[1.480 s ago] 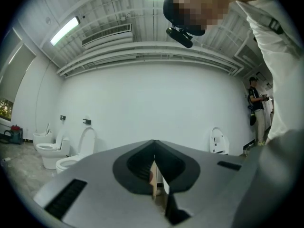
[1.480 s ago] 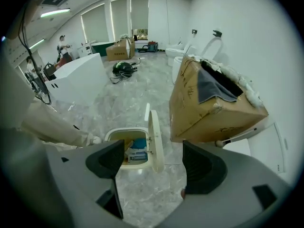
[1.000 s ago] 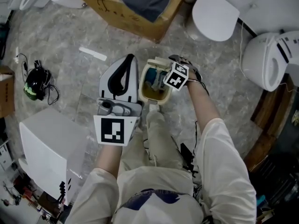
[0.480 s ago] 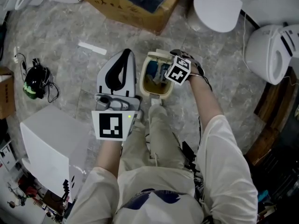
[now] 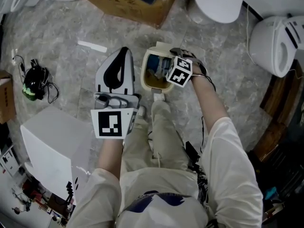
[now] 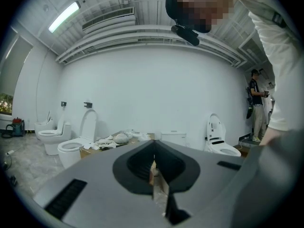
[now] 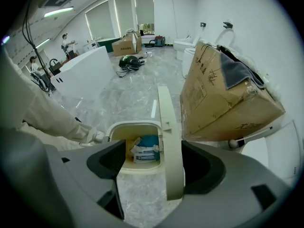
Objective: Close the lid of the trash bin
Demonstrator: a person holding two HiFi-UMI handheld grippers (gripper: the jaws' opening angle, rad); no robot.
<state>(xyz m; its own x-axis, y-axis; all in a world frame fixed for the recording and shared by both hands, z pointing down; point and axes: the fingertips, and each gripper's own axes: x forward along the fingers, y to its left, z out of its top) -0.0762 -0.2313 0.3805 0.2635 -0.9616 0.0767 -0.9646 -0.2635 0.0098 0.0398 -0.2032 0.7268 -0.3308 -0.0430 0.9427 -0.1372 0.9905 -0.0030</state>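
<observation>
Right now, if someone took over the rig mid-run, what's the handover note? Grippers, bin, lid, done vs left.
The left hand-held gripper is shut and empty. It is held level to the left of the bin and touches nothing.
The right hand-held gripper is open and points steeply down over the trash bin. The lid stands upright between its jaws, close to one jaw and not clamped.
The bin is open, with a blue-and-white packet inside.
Done: the right gripper is placed at the lid.
Left: tip the lid down over the opening until it sits shut, then pull away.
</observation>
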